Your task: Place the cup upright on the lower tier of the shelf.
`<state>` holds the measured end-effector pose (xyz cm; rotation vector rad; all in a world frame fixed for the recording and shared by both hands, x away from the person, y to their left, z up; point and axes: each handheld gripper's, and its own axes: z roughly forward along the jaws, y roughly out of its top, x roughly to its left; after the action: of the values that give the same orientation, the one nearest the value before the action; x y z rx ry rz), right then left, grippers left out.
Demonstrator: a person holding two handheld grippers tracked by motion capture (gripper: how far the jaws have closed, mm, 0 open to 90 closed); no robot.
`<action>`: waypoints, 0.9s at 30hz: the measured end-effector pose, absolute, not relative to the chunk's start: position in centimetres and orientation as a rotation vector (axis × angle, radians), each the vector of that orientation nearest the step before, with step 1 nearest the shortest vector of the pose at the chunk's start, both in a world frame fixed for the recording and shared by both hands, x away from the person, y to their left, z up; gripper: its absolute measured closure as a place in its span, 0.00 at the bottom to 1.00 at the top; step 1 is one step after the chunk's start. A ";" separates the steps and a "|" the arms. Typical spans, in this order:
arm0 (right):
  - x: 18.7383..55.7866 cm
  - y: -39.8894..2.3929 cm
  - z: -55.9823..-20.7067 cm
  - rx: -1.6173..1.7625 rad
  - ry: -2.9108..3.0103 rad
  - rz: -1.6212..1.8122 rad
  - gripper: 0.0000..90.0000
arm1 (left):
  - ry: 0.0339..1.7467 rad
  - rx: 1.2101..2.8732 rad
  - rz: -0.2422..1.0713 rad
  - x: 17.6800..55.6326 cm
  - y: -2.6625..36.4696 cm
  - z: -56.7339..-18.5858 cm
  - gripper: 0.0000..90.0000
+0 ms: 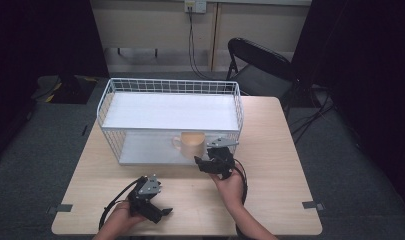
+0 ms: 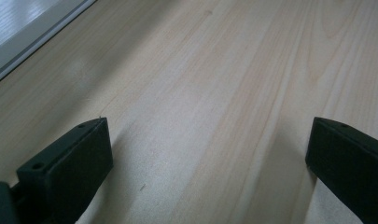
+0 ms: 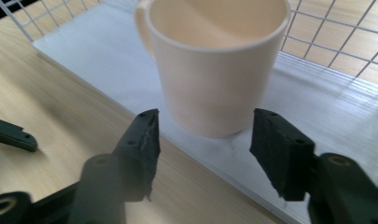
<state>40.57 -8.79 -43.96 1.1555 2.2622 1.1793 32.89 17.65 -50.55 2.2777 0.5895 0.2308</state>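
A cream mug [image 1: 191, 144] stands upright at the front of the lower shelf of a white wire rack [image 1: 140, 86], its handle to the left. In the right gripper view the mug [image 3: 214, 70] looms close, near the shelf's front edge. My right gripper [image 1: 212, 157] [image 3: 207, 119] is open just in front of it, one jaw to each side of the mug's base, touching nothing. At the table's near left, my left gripper [image 1: 160, 207] [image 2: 209, 125] is held open low over bare wood, nothing between its jaws.
The rack's upper shelf [image 1: 170, 111] roofs the mug. Its lower shelf edge [image 2: 18, 42] shows beyond the left gripper. The wooden table [image 1: 270, 165] has free room right of the rack. A black folding chair [image 1: 260, 65] stands behind the table.
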 end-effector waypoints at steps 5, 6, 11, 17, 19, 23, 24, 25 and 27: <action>40.4 -8.9 -43.7 1.129 2.284 1.210 0.31 | 0.589 2.278 0.231 32.9 17.6 -50.5 0.00; 40.3 -8.9 -43.6 1.116 2.287 1.208 0.28 | 0.589 2.278 0.231 32.9 17.6 -50.5 0.00; 39.8 -8.8 -43.5 1.074 2.309 1.222 0.22 | 0.589 2.278 0.231 32.9 17.6 -50.5 0.00; 39.5 -9.0 -43.4 1.033 2.332 1.230 0.19 | 0.590 2.277 0.231 32.9 17.6 -50.5 0.00; 39.3 -9.1 -43.3 1.024 2.341 1.233 0.18 | 0.590 2.278 0.231 32.9 17.6 -50.5 0.00; 39.0 -9.4 -43.4 0.978 2.368 1.233 0.18 | 0.590 2.277 0.231 32.9 17.6 -50.5 0.00; 38.9 -9.5 -43.5 0.973 2.371 1.228 0.18 | 0.590 2.277 0.231 32.9 17.6 -50.6 0.00; 38.8 -9.7 -43.5 0.971 2.370 1.227 0.18 | 0.590 2.277 0.231 32.9 17.6 -50.6 0.00; 38.7 -9.9 -43.5 0.968 2.375 1.231 0.18 | 0.590 2.277 0.231 32.9 17.6 -50.6 0.00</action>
<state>38.73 -9.93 -43.50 0.9681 2.3746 1.2314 32.88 17.64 -50.55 2.2769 0.5900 0.2308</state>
